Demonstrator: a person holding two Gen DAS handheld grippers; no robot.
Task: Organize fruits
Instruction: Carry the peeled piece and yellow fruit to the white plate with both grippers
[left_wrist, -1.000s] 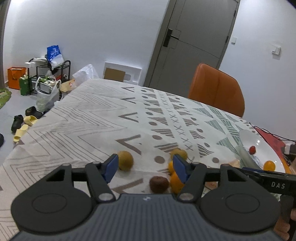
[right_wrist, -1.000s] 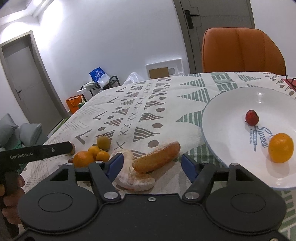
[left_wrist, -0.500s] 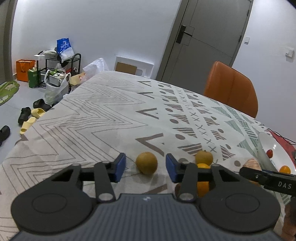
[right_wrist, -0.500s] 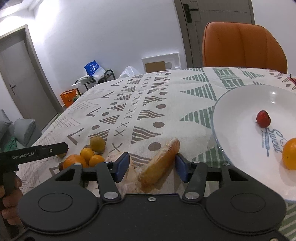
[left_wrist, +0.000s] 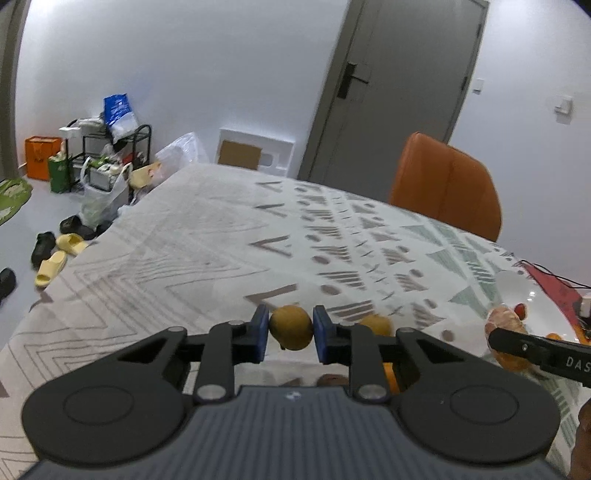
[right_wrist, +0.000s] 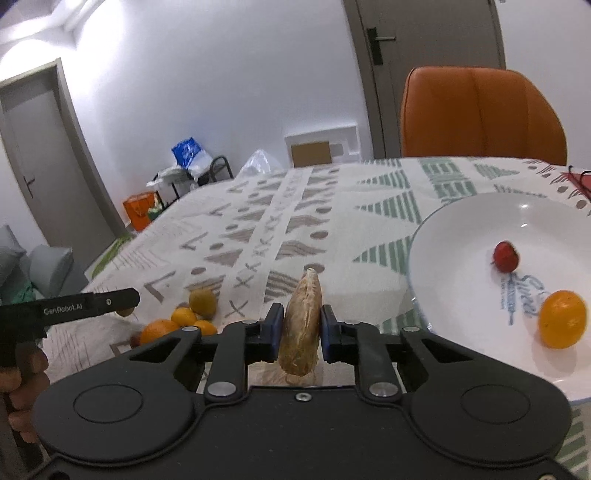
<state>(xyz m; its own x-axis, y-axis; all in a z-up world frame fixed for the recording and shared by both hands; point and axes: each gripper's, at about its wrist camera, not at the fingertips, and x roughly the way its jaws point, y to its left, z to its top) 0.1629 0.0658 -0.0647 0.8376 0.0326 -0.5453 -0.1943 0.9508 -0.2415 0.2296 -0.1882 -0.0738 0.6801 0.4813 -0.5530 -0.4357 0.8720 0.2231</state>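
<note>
My left gripper (left_wrist: 290, 332) is shut on a round yellow-brown fruit (left_wrist: 290, 326) just above the patterned tablecloth. My right gripper (right_wrist: 300, 332) is shut on a long tan sweet potato (right_wrist: 301, 325), held left of the white plate (right_wrist: 461, 229). The plate holds a small red fruit (right_wrist: 506, 256) and an orange (right_wrist: 562, 324). A cluster of fruits lies on the cloth: another yellow-brown fruit (right_wrist: 202, 302) and oranges (right_wrist: 159, 329). In the left wrist view the second yellow-brown fruit (left_wrist: 376, 325) and a brown kiwi (left_wrist: 332, 379) sit behind my fingers.
An orange chair (right_wrist: 480, 114) stands at the table's far side. A red mat with a black cable (left_wrist: 554, 284) lies beyond the plate. Shoes, bags and a rack (left_wrist: 107, 155) are on the floor to the left of the table.
Both grippers closed: the left shut on the yellow-brown fruit, the right on the sweet potato, which turned end-on and lifted off the cloth.
</note>
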